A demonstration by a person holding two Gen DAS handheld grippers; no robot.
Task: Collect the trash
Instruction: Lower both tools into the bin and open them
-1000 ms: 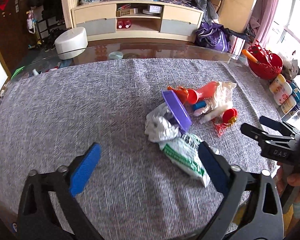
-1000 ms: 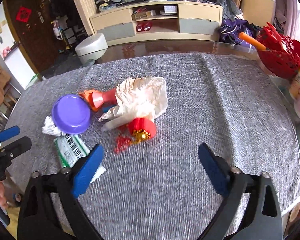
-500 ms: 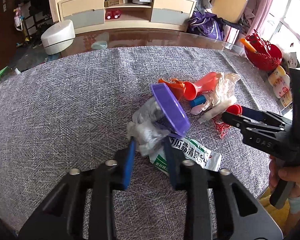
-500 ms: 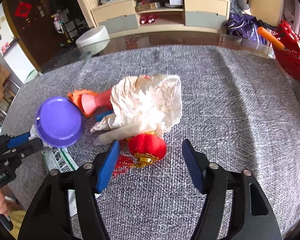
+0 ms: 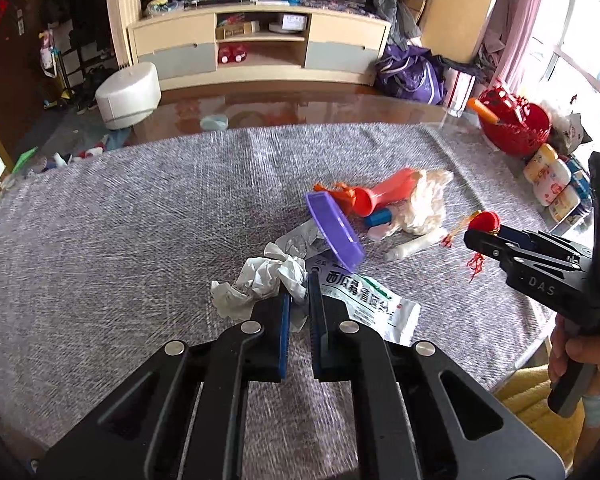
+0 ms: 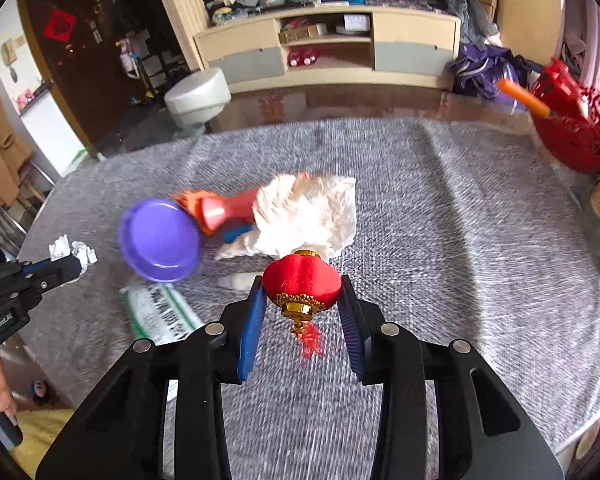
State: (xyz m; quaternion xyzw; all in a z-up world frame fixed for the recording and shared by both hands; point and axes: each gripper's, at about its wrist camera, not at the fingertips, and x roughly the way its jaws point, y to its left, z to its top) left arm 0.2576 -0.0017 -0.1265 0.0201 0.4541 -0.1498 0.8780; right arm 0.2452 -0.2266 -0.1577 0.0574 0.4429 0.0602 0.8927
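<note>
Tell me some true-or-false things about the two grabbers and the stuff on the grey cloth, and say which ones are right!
1. The right gripper is clamped on the small red fabric lantern. True.
2. The left gripper is holding the round purple plastic lid. False: it pinches the crumpled white paper wad; the lid lies beyond it.
3. The red lantern's tassel hangs below it. True.
4. The green-and-white printed plastic packet is inside the red openwork basket. False: it lies on the grey woven cloth, beside the left gripper.
5. The orange-red plastic funnel-shaped piece stands upright. False: it lies on its side.
</note>
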